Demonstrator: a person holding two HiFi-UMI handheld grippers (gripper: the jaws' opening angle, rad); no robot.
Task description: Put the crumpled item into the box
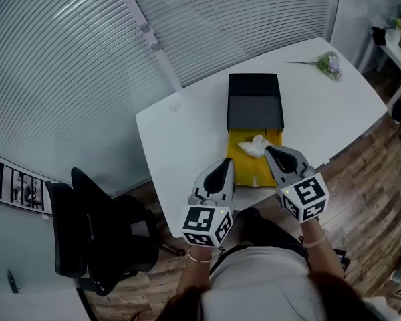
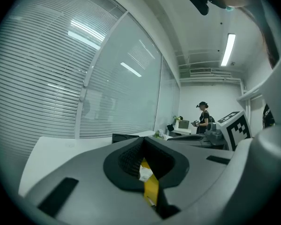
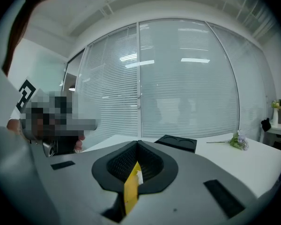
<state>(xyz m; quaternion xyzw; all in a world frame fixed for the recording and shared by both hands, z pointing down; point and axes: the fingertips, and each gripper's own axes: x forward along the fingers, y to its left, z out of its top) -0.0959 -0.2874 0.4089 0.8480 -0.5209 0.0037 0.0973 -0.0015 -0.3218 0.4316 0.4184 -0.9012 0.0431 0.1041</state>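
Observation:
A black box (image 1: 254, 102) lies on the white table (image 1: 180, 132), and its yellow inner part (image 1: 244, 169) reaches toward me. A white crumpled item (image 1: 255, 146) rests on the yellow surface. My left gripper (image 1: 226, 164) is shut and empty, with its tip at the yellow part's near left edge. Just right of the crumpled item hovers my right gripper (image 1: 270, 151), also shut and empty. In the left gripper view the jaws (image 2: 143, 142) meet, and only a slit of yellow (image 2: 151, 190) and white (image 2: 145, 174) shows below them. The right gripper view (image 3: 137, 144) shows the same yellow strip (image 3: 130, 191).
A small flower sprig (image 1: 329, 64) lies at the table's far right corner. A black office chair (image 1: 97, 236) stands on the floor to my left. Blinds behind glass (image 1: 67, 65) run along the far side. A person (image 2: 204, 117) stands far off in the room.

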